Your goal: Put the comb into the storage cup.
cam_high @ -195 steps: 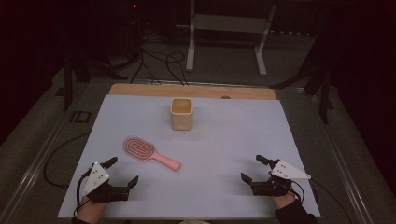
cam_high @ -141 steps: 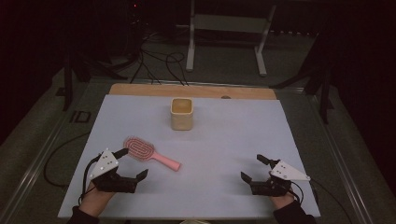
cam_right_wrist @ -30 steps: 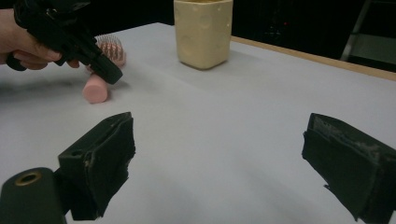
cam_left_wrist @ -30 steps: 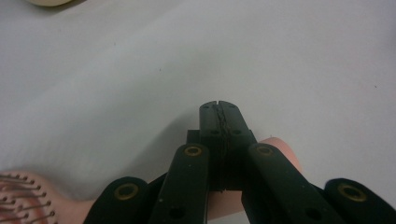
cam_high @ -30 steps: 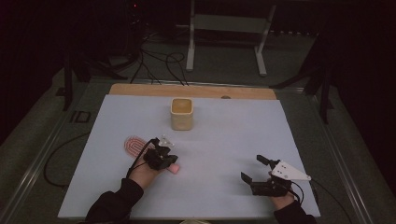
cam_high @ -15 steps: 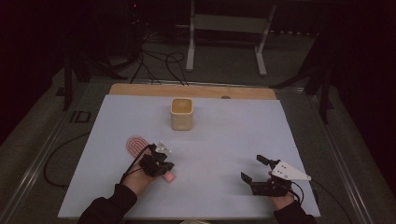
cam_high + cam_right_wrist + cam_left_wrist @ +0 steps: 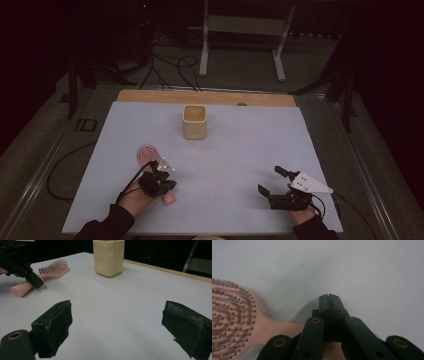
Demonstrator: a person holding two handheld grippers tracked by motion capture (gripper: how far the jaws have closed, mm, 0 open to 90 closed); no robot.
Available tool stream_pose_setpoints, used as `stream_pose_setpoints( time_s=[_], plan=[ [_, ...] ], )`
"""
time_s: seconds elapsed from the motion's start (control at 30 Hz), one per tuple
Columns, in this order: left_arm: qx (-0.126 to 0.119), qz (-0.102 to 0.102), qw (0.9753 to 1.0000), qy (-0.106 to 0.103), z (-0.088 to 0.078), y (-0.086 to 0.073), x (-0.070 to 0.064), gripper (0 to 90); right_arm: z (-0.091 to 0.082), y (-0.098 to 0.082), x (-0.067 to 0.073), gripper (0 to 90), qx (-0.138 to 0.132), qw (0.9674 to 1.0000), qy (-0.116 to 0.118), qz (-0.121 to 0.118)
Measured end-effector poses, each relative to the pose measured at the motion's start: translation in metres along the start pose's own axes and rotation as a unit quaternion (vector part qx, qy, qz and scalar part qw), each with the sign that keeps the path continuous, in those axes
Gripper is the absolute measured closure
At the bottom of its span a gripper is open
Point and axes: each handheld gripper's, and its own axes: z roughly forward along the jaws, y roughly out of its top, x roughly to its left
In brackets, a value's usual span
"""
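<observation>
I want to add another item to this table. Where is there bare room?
The widest bare patch lies between the yellow cup and the right gripper. Another runs behind the cup's right side to the wooden edge. The crowded spot is front left: the pink hairbrush under the left gripper.

The pink plastic hairbrush [image 7: 150, 161] lies on the tabletop [image 7: 240, 165], nearer than the yellow square cup [image 7: 194, 121] and to its left.

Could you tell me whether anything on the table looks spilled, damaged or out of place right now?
Nothing stands out. The yellow cup stands upright, and the pink hairbrush lies flat, bristles up, under the left gripper.
</observation>
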Motion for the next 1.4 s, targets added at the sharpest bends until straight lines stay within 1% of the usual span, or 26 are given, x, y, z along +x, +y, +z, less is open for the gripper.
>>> stream_pose_setpoints(
  time_s=[0.1, 0.13, 0.2, 0.33, 0.4, 0.5, 0.53, 0.57, 0.6, 0.8, 0.83, 0.87, 1.03, 1.17, 1.2, 1.23, 1.27, 1.3, 1.33, 1.4],
  plan=[
    [0.006, -0.002, 1.0, 0.0, -0.003, -0.004, 0.002, 90.0, 0.0, 0.0, 0.0, 8.8, 0.002, 1.0, 0.0, 0.002],
    [0.011, -0.001, 0.9999, 0.0, -0.005, -0.008, 0.003, 90.0, 0.0, 0.0, 0.0, 8.8, 0.002, 1.0, 0.001, 0.001],
    [0.012, -0.003, 0.9999, 0.001, -0.007, -0.01, 0.004, 90.0, 0.0, 0.0, 0.0, 8.8, 0.001, 1.0, 0.0, -0.002],
    [0.025, -0.006, 0.9996, 0.005, -0.015, -0.022, 0.009, 90.0, 0.0, 0.0, 0.0, 8.8, 0.001, 1.0, 0.001, 0.003],
    [0.029, -0.011, 0.9995, 0.005, -0.018, -0.027, 0.012, 90.0, 0.0, 0.0, 0.0, 8.8, 0.001, 1.0, 0.0, -0.001],
    [0.032, -0.021, 0.9993, 0.001, -0.022, -0.035, 0.016, 90.0, 0.0, -0.001, 0.0, 8.8, 0.001, 1.0, 0.001, 0.002],
    [0.032, -0.021, 0.9993, 0.001, -0.022, -0.035, 0.016, 90.0, 0.0, -0.001, 0.0, 8.8, 0.001, 1.0, 0.001, 0.002],
    [0.035, -0.026, 0.9991, 0.002, -0.025, -0.04, 0.02, 90.0, 0.0, 0.0, 0.0, 8.8, 0.001, 1.0, 0.0, 0.002],
    [0.035, -0.029, 0.9989, 0.005, -0.027, -0.043, 0.021, 90.0, 0.0, 0.0, 0.0, 8.9, 0.0, 1.0, 0.0, 0.002],
    [0.044, -0.034, 0.9982, 0.021, -0.037, -0.055, 0.03, 90.0, 0.001, 0.0, 0.0, 8.9, 0.001, 1.0, 0.001, 0.003],
    [0.044, -0.038, 0.998, 0.023, -0.038, -0.057, 0.03, 90.0, 0.001, -0.001, 0.0, 8.9, 0.0, 1.0, 0.002, 0.003],
    [0.045, -0.038, 0.9979, 0.027, -0.039, -0.059, 0.031, 90.0, 0.001, -0.001, 0.0, 8.9, 0.001, 1.0, 0.002, 0.003],
    [0.049, -0.042, 0.9975, 0.03, -0.044, -0.066, 0.037, 90.0, 0.001, -0.001, 0.0, 8.9, 0.002, 1.0, 0.001, 0.003],
    [0.05, -0.052, 0.9966, 0.04, -0.05, -0.073, 0.044, 90.0, 0.001, -0.001, 0.0, 8.9, 0.002, 1.0, 0.0, 0.005],
    [0.05, -0.052, 0.9966, 0.04, -0.05, -0.073, 0.044, 90.0, 0.001, -0.001, -0.001, 8.9, 0.002, 1.0, 0.001, 0.007],
    [0.047, -0.056, 0.9965, 0.041, -0.05, -0.074, 0.046, 90.0, 0.001, -0.001, -0.001, 8.9, 0.003, 1.0, 0.001, 0.009],
    [0.049, -0.06, 0.9959, 0.045, -0.052, -0.075, 0.048, 90.0, 0.001, -0.001, -0.001, 8.9, 0.003, 1.0, 0.001, 0.009],
    [0.048, -0.061, 0.9959, 0.047, -0.052, -0.076, 0.049, 90.0, 0.001, -0.001, 0.0, 8.9, 0.002, 1.0, 0.001, 0.009],
    [0.049, -0.064, 0.9956, 0.049, -0.053, -0.077, 0.05, 90.0, 0.001, -0.001, -0.001, 8.9, 0.001, 1.0, 0.001, 0.006],
    [0.049, -0.066, 0.9954, 0.048, -0.054, -0.078, 0.052, 90.0, 0.001, -0.001, -0.001, 8.9, 0.003, 1.0, 0.001, 0.009]
  ],
)
